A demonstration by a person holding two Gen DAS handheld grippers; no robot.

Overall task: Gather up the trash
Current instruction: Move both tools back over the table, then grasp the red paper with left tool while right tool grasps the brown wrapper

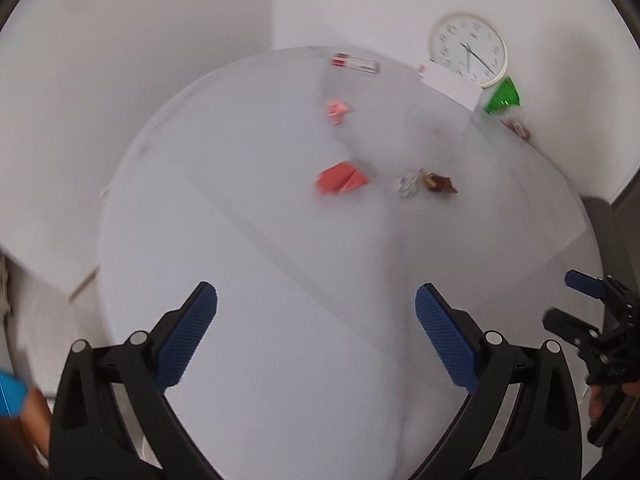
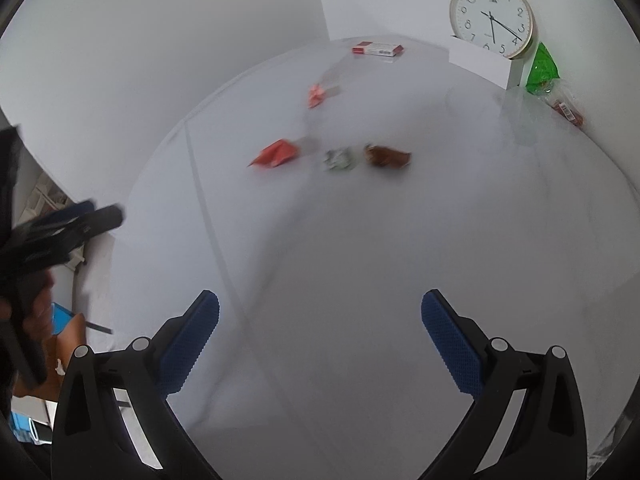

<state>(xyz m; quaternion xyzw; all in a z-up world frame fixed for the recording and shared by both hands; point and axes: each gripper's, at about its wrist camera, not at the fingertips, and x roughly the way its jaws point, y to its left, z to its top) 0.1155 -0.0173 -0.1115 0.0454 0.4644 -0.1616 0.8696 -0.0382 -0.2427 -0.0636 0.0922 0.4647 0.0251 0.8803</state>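
Hovering above the near part of a white table (image 1: pixel 248 360), the left gripper (image 1: pixel 316 300) has its blue-padded fingers spread wide with nothing between them. The right gripper (image 2: pixel 320 304) is likewise wide apart and empty, held over the same table (image 2: pixel 320 240).

The trash lies well ahead of both, near the middle of the table: a folded red paper (image 1: pixel 340 178) (image 2: pixel 276 153), a crumpled silvery wrapper (image 1: pixel 406 185) (image 2: pixel 340 160) just beside it, and a brown wrapper (image 1: pixel 438 184) (image 2: pixel 387 156) next to that. Farther back sits a small pink paper scrap (image 1: pixel 338 110) (image 2: pixel 317 95), and a red-and-white box (image 1: pixel 355 63) (image 2: pixel 377 48) near the far edge.

A clock (image 1: pixel 468 49) (image 2: pixel 493 16) leans against the wall behind a white box (image 1: pixel 450 82) (image 2: pixel 484 62), with a green bag (image 1: pixel 502 97) (image 2: pixel 542 68) beside it.
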